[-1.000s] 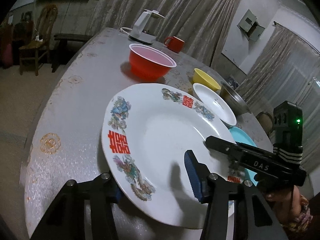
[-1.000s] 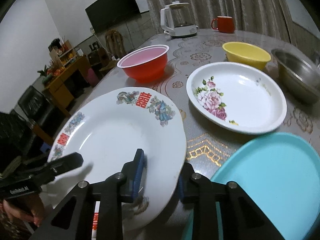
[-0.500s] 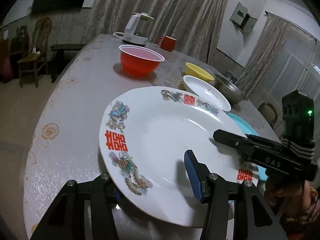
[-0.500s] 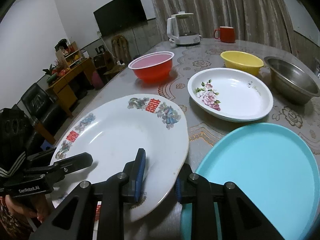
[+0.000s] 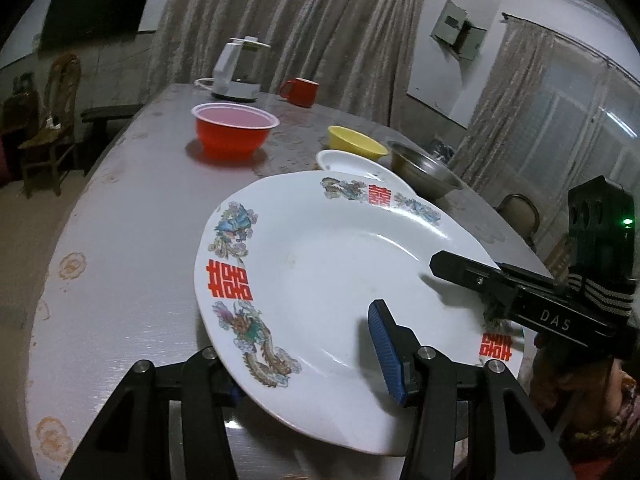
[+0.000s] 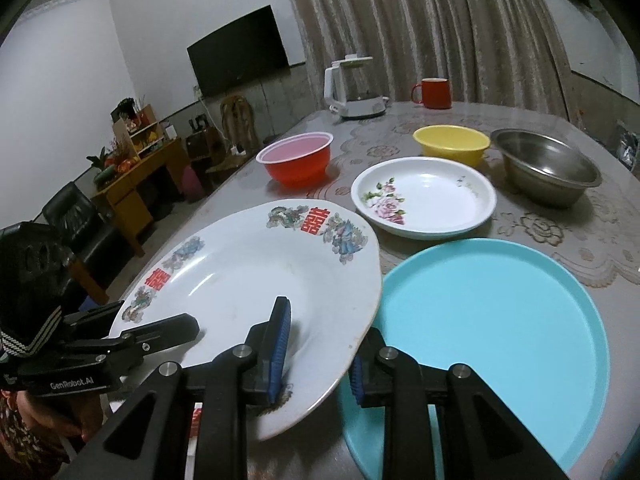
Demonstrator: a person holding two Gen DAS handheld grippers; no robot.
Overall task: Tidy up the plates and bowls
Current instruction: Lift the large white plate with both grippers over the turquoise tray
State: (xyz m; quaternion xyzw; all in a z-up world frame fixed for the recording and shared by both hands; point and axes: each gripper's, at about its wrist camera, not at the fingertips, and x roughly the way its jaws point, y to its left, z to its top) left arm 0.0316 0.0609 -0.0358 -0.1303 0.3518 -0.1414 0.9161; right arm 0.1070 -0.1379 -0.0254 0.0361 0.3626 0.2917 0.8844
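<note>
The large white plate with red double-happiness characters and dragon-and-phoenix prints (image 5: 340, 264) (image 6: 248, 276) is held tilted above the table (image 5: 132, 208) (image 6: 560, 236), gripped at two places on its rim. The left gripper (image 5: 308, 356) is clamped on the near rim in the left wrist view, one blue-padded finger over the plate's face, the other under it. The right gripper (image 6: 316, 356) is clamped on the rim at the plate's right side, one pad on the face, one beneath. Each gripper also shows in the other's view, reaching onto the plate: the right one (image 5: 444, 268), the left one (image 6: 184, 326).

Just right of the plate, partly under its edge, lies a turquoise round plate (image 6: 492, 332). Beyond that sits a smaller white plate with a pink rose print (image 6: 432, 196) (image 5: 348, 162), so three plates in all. Behind stand three bowls: a red one with a pale inside (image 6: 296, 160) (image 5: 232, 132), a yellow one (image 6: 452, 142) (image 5: 354, 144), and a steel one (image 6: 548, 168) (image 5: 424, 172). At the table's far end are one white electric kettle (image 6: 354, 88) (image 5: 238, 72) and one red mug (image 6: 434, 92) (image 5: 302, 90). Nothing lies between the held plate and the turquoise one.
</note>
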